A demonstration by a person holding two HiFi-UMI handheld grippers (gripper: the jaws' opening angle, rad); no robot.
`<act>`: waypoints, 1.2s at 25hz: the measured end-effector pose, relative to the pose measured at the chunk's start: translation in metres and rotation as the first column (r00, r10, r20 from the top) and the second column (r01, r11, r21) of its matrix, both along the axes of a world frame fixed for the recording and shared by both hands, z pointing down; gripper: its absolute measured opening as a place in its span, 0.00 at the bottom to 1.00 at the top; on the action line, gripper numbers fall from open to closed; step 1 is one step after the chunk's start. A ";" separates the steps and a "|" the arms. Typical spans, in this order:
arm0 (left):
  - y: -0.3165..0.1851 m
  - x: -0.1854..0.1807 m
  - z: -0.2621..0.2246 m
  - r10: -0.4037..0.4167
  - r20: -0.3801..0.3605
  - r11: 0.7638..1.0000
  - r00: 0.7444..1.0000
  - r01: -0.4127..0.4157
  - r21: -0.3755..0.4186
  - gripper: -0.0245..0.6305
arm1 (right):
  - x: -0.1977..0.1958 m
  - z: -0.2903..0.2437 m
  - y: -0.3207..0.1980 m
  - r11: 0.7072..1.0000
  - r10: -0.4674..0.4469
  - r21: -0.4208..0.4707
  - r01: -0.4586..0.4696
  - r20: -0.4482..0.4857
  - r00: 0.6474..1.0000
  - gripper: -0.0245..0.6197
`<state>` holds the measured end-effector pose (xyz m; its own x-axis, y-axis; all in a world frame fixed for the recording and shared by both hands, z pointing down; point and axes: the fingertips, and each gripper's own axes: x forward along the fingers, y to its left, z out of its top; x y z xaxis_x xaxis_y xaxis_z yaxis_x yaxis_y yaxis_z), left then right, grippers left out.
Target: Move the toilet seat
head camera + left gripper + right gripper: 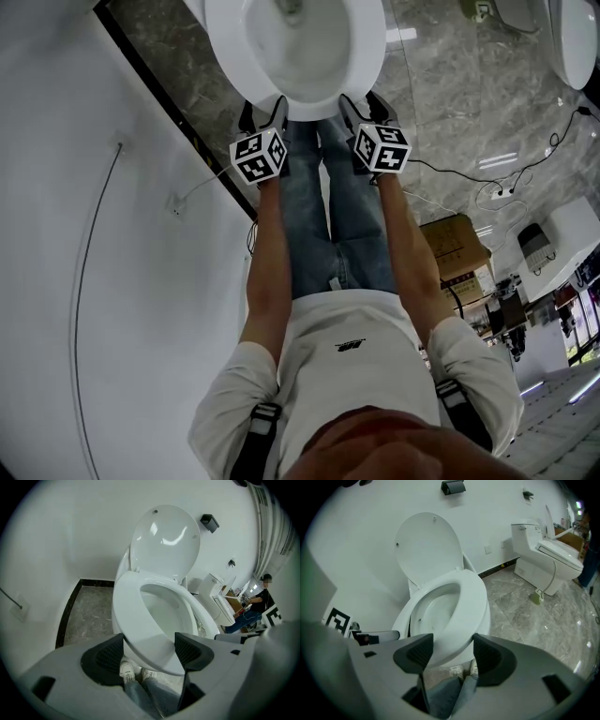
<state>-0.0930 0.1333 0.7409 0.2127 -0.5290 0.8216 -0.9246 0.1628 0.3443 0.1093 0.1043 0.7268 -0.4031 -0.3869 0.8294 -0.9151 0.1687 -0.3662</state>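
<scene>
Between the left pads (110,656): the front edge of the toilet seat (140,620). The pads sit wide apart and do not pinch it.
Between the right pads (487,658): the same front edge, a bit to the other side. These pads are also wide apart, with nothing held.
Left gripper (150,651): at the seat's front, just beside the right gripper (452,656).
Toilet seat: down over the bowl (164,606). It may be lifted a tiny bit, but I can't be sure.
Lid (164,541): standing up at the back, against the wall.
Person: stands right at the front of the toilet, shoes (126,670) under the seat's edge.
Floor (534,625): grey stone. The toilet stands at its wall edge, and another toilet (543,550) stands well apart.
Step, I think: getting hold of the seat, which has not been moved much yet.
Next move, I think: close on the front edge, or hook under it. Then swing it up slowly toward the lid, both sides together, so it doesn't slip and bang.
</scene>
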 end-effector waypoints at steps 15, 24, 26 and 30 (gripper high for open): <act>-0.010 -0.003 -0.039 -0.033 0.000 0.998 0.999 0.033 0.050 0.54 | -0.002 -0.043 -0.011 0.999 0.023 0.028 -0.023 0.023 0.999 0.47; -0.017 -0.004 -0.062 -0.049 -0.011 0.995 0.999 0.049 0.086 0.54 | -0.002 -0.068 -0.018 0.997 0.043 0.056 -0.045 0.032 0.999 0.45; -0.020 -0.004 -0.067 -0.051 -0.012 0.994 0.999 0.052 0.093 0.54 | -0.002 -0.073 -0.021 0.997 0.047 0.062 -0.049 0.036 0.998 0.45; -0.024 -0.004 -0.076 -0.056 -0.015 0.992 0.998 0.058 0.108 0.54 | -0.002 -0.084 -0.025 0.996 0.049 0.074 -0.052 0.045 0.998 0.45</act>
